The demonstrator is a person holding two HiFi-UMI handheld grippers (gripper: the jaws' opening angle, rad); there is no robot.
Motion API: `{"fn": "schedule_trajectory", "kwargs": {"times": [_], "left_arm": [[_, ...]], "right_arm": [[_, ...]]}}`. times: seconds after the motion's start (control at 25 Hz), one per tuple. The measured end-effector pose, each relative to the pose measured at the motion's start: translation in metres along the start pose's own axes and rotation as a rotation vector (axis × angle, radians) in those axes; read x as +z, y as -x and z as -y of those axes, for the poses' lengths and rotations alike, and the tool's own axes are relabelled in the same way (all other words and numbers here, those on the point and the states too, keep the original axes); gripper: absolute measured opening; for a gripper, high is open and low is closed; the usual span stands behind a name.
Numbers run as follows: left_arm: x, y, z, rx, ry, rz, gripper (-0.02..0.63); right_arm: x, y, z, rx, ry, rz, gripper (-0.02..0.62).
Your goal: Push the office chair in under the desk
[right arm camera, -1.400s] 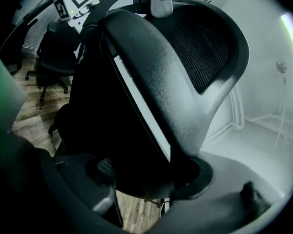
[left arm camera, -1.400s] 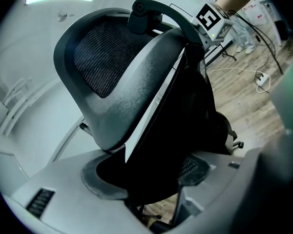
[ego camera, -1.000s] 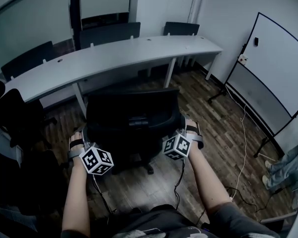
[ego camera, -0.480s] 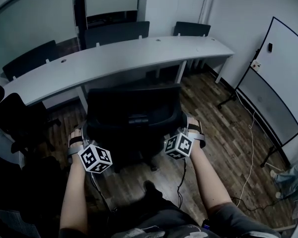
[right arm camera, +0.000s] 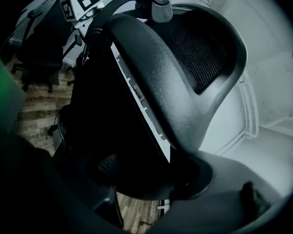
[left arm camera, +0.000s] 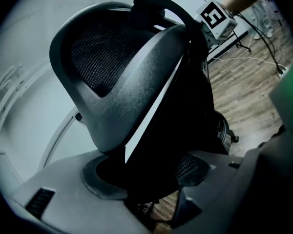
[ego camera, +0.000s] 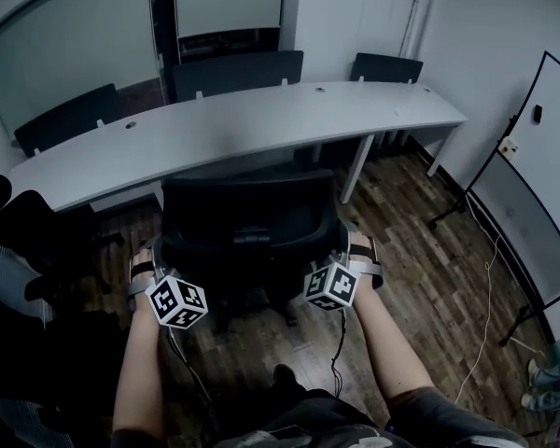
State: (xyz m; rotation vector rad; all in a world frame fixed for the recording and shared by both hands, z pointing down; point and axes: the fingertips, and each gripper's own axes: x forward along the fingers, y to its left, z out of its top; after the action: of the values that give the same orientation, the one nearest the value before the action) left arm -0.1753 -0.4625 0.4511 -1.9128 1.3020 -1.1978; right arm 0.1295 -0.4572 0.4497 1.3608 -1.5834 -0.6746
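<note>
At the left edge of the backrest, the left gripper [ego camera: 155, 253] is clamped on the black mesh-backed office chair [ego camera: 247, 220]. Its own view shows the moulded frame of the backrest [left arm camera: 136, 82] wedged between the two jaws, with no gap on either side.

The chair stands between the person and the long curved pale-grey desk [ego camera: 233, 119], its back toward the person and its seat pointing at the desk. The desk lies straight ahead of both grippers, beyond the chair, and its long axis runs left to right across the line of the push. How far the seat already reaches under the top cannot be told, since the backrest hides it.

On the right edge of the backrest, the right gripper [ego camera: 347, 250] has the same hold, the frame [right arm camera: 151, 72] pinched between its jaws.

The two grippers sit level with each other and about equally near the desk, so an even forward shove from both looks right. The desk's white leg [ego camera: 354, 168] stands just right of the chair's path. A push favouring the left hand could swing the chair that way.
</note>
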Motion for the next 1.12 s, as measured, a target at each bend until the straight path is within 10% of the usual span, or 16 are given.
{"fn": "schedule_trajectory", "kwargs": {"times": [1.12], "left_arm": [[0.048,-0.19,-0.054,0.042,0.048,-0.065,0.279]], "right_arm": [[-0.003,-0.238,0.072,0.06,0.038,0.077,0.285]]}}
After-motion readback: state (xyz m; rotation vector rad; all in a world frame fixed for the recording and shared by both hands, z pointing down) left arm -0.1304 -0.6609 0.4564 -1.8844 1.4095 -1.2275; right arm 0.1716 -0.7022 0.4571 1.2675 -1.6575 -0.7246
